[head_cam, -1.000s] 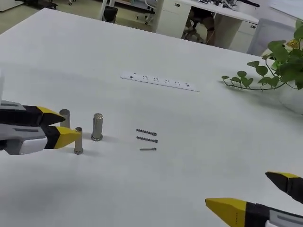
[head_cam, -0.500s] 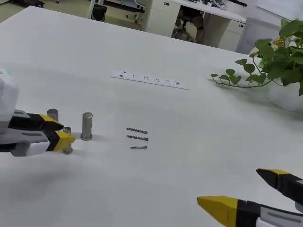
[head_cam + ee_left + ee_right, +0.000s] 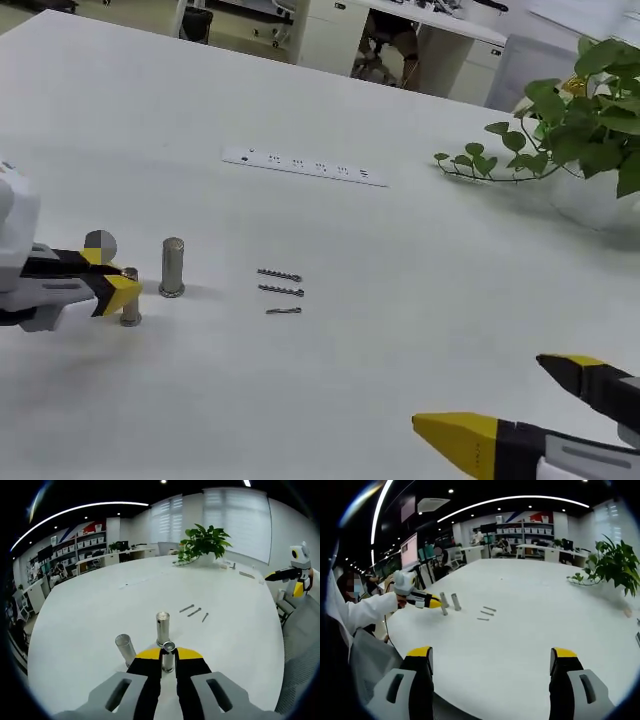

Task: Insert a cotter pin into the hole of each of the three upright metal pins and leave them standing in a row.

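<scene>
Three upright metal pins stand at the table's left: a tall one [image 3: 172, 265], one behind the gripper [image 3: 100, 243], and a short one [image 3: 130, 310]. In the left gripper view the short pin [image 3: 168, 656] sits between the yellow jaw tips of my left gripper [image 3: 168, 651], which is shut on it; the tall pin [image 3: 162, 627] and the third pin [image 3: 125, 647] stand just beyond. In the head view my left gripper [image 3: 126, 288] is at that short pin. Three cotter pins [image 3: 281, 291] lie flat right of the metal pins. My right gripper [image 3: 480, 395] hovers open at the near right, holding nothing.
A white power strip [image 3: 303, 165] lies farther back on the white table [image 3: 400, 260]. A potted plant [image 3: 585, 100] trails leaves over the far right. Desks and chairs stand beyond the far edge.
My left gripper's jaws have come together around the short front pin. The camera has shifted, sliding the scene left. The right gripper has stayed open in place.
</scene>
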{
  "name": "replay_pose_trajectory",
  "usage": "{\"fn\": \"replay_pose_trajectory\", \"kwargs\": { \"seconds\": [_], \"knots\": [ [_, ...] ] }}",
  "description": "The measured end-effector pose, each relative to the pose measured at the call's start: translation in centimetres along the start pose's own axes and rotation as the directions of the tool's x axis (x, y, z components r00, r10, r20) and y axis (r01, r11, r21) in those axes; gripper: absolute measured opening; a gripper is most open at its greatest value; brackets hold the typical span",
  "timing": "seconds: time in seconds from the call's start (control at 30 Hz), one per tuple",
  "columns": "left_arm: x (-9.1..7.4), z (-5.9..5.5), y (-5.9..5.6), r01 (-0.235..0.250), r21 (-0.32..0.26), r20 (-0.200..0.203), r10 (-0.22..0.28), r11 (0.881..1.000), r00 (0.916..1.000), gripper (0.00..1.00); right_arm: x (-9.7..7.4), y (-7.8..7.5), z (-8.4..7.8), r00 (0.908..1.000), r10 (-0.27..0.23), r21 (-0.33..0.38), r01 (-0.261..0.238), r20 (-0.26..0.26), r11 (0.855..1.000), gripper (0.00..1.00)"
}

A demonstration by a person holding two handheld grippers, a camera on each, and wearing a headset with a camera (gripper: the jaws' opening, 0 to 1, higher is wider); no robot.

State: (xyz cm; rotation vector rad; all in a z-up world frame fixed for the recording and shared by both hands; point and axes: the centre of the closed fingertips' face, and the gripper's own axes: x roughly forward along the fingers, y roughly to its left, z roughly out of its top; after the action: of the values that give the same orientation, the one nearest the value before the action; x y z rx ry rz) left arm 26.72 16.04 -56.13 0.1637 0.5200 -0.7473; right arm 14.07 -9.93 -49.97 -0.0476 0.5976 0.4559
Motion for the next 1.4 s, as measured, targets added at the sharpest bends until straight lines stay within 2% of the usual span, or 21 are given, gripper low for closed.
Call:
{"fn": "replay_pose_trajectory", "kwargs": {
  "seconds": [0.1,0.13,0.17,0.2,0.23,0.33,0.43,0.5,0.53,0.6,0.7,0.93,1.13,1.2,1.23,1.27,1.3,1.4],
  "knots": [
    [-0.2,0.0,-0.3,0.016,-0.007,-0.004,-0.016,1.000,0.9999,0.06,0.0,0.0,0.0,1.0000,0.000,0.002,0.000,0.001,1.000,0.96],
    [-0.3,0.0,-0.2,0.007,-0.010,-0.004,-0.007,1.000,1.0000,0.06,0.0,0.1,0.0,1.0000,0.001,0.002,-0.001,0.002,1.000,0.96],
    [-0.3,0.0,-0.1,-0.009,0.009,-0.004,0.009,1.000,0.9999,0.06,0.0,0.1,0.0,1.0000,0.001,0.003,-0.001,0.003,1.000,0.96],
    [-0.4,0.0,-0.2,-0.011,0.072,-0.014,0.012,0.997,0.9998,0.06,-0.1,0.1,0.0,1.0000,0.002,0.003,-0.002,0.003,1.000,0.96],
    [-0.6,0.2,-0.3,-0.019,0.109,-0.014,0.020,0.994,0.9997,0.05,0.0,0.1,-0.1,1.0000,0.001,0.004,-0.001,0.004,1.000,0.96],
    [-0.7,0.1,-0.9,-0.015,0.085,-0.019,0.017,0.996,0.9997,0.05,0.0,0.1,-0.1,1.0000,0.002,0.006,-0.002,0.004,1.000,0.95],
    [-0.9,0.4,-2.0,0.016,0.097,-0.018,-0.014,0.995,0.9997,0.05,0.1,0.1,0.0,1.0000,0.003,0.004,-0.003,0.009,1.000,0.95],
    [-1.1,0.9,-3.4,0.060,0.137,-0.014,-0.059,0.989,0.9982,0.05,0.2,0.2,0.1,0.9999,0.006,0.000,-0.006,0.012,1.000,0.95],
    [-0.7,0.9,-3.5,0.071,0.129,-0.012,-0.070,0.989,0.9974,0.05,0.2,0.3,0.1,0.9999,0.009,0.001,-0.009,0.013,1.000,0.95],
    [-0.6,1.3,-5.2,0.128,0.146,-0.007,-0.128,0.981,0.9917,0.05,0.3,0.3,0.1,0.9998,0.012,0.001,-0.012,0.015,1.000,0.95],
    [-0.1,1.6,-7.4,0.165,0.171,-0.012,-0.165,0.971,0.9862,0.05,0.4,0.6,0.2,0.9997,0.020,0.000,-0.020,0.016,1.000,0.95],
    [0.3,1.3,-10.0,0.243,0.188,-0.024,-0.243,0.952,0.9697,0.05,0.6,1.1,0.0,0.9992,0.038,0.004,-0.038,0.014,0.999,0.95],
    [0.7,0.8,-11.6,0.293,0.201,-0.043,-0.290,0.935,0.9560,0.05,0.8,1.3,0.0,0.9989,0.046,-0.001,-0.046,0.010,0.999,0.95],
    [0.9,0.2,-12.0,0.322,0.179,-0.062,-0.316,0.930,0.9466,0.05,0.9,1.4,0.1,0.9988,0.048,-0.003,-0.048,0.012,0.999,0.95],
    [0.9,0.0,-12.1,0.323,0.180,-0.063,-0.317,0.929,0.9464,0.05,0.9,1.4,0.1,0.9986,0.050,-0.002,-0.050,0.013,0.999,0.95],
    [0.9,0.4,-12.5,0.336,0.182,-0.035,-0.335,0.924,0.9414,0.05,0.9,1.5,0.1,0.9986,0.052,-0.001,-0.052,0.013,0.999,0.95],
    [0.8,0.1,-12.3,0.330,0.181,-0.052,-0.326,0.927,0.9440,0.05,0.9,1.5,0.2,0.9986,0.052,-0.002,-0.052,0.014,0.999,0.95],
    [0.9,0.2,-12.6,0.336,0.189,-0.048,-0.333,0.923,0.9416,0.05,0.9,1.5,0.1,0.9983,0.057,-0.001,-0.057,0.010,0.998,0.95]
  ]
}}
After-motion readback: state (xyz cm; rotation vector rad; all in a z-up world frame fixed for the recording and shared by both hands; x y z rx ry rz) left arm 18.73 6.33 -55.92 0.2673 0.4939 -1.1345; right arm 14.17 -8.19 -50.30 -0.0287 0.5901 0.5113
